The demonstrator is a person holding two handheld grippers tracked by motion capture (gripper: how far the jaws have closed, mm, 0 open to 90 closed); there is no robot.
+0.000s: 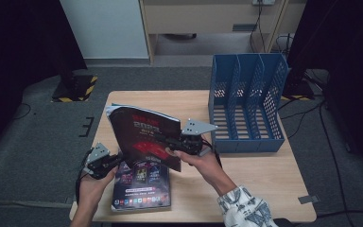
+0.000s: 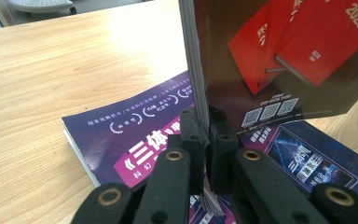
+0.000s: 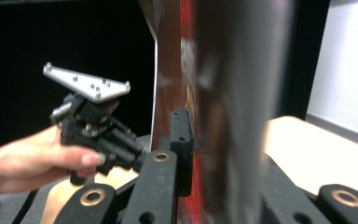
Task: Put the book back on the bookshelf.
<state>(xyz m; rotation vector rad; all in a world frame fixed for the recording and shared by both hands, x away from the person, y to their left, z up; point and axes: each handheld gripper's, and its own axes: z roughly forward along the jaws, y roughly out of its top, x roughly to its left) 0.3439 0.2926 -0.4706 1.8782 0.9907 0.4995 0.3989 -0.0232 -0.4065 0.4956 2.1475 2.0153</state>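
The dark red magazine [image 1: 144,137] stands nearly upright above the left part of the table [image 1: 260,175], held at both lower corners. The left gripper [image 1: 116,160] has its jaws pressed tight on the bottom edge by the spine, the pages squeezed between the pads [image 2: 194,135]. The right gripper [image 1: 176,145] pinches the opposite lower edge, its jaws closed on the cover. Under it a purple magazine [image 1: 142,187] lies flat on the table, close to the left gripper. The blue file holder [image 1: 246,104] stands well apart at the table's far right, its three slots empty.

The risk, as I judge it, is the floppy upper part: gripped only low down, the magazine may bend or fan open and catch a divider on its way in. A loose pinch on the right could also let the glossy cover slip.
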